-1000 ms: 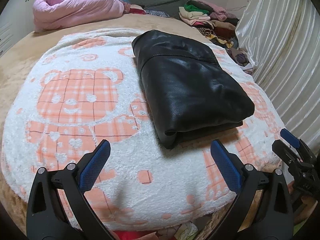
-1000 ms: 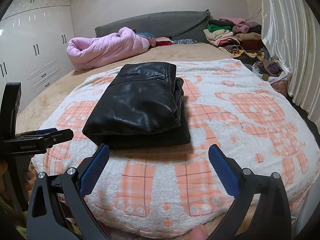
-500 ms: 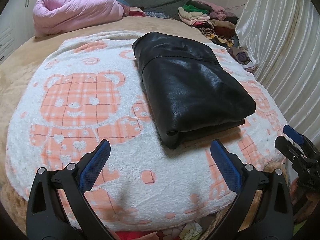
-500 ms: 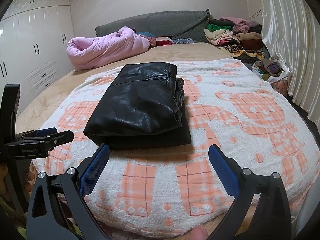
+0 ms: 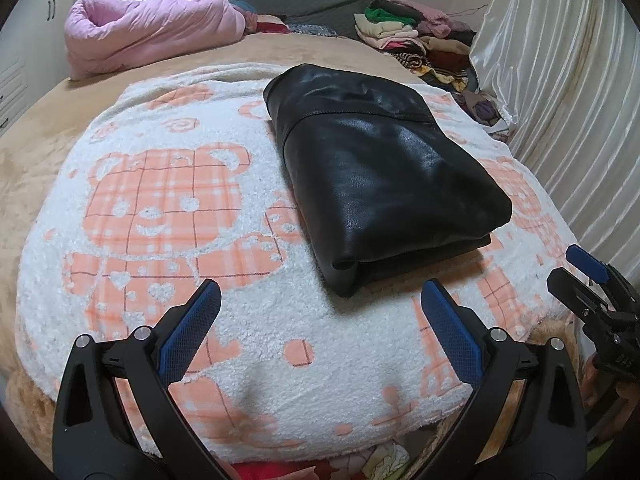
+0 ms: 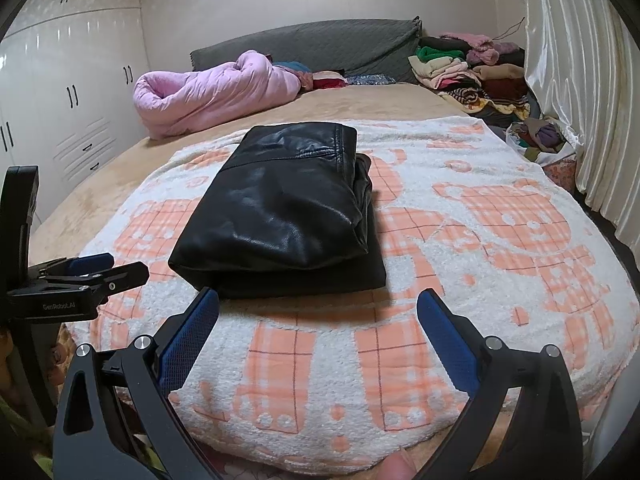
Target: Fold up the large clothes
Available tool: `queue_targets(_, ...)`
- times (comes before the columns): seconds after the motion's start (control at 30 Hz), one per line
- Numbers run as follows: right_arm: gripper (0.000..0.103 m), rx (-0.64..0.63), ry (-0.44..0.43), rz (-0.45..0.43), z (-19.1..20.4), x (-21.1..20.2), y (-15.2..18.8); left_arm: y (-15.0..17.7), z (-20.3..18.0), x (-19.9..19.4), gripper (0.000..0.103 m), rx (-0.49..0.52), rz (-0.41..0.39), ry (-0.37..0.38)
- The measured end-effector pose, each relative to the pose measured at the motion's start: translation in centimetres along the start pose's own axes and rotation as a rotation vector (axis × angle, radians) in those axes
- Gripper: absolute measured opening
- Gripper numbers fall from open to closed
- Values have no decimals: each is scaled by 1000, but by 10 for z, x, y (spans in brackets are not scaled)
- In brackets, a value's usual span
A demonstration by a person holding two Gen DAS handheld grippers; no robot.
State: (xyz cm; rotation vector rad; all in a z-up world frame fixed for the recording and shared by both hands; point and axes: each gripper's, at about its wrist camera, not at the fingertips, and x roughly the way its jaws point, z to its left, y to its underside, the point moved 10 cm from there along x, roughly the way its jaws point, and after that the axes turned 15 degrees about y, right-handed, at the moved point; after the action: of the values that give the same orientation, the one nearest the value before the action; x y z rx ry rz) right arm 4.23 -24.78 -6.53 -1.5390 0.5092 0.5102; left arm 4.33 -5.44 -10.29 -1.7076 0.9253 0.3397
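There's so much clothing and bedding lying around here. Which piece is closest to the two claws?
The folded black leather jacket, lying on the bear-print blanket just ahead of both open claws. The pink quilt and the pile of clothes sit far back by the headboard.

Folded black jacket [image 5: 384,176]: glossy, leather-look, finely creased. Blanket [image 5: 160,208] beneath: fluffy, nubby fleece, matt. Pink quilt [image 6: 216,92]: soft, puffy cloth. Curtain [image 5: 560,80]: satiny sheen. Left gripper [image 5: 320,316]: matt black plastic, blue textured pads [image 5: 188,332], metal screws.
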Motion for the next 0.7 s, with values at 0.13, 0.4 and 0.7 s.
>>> queue_targets(0.13,99,-4,7,3,0,1,1,1,0,0,94,4,2,6)
queue_targets(0.4,99,3,22,18,-3,8,2,1,5,4,94,13,17,-26)
queue_targets(0.7,99,58,57,29,-25,35,-10,-5,22,19,94,-35,38,-2)
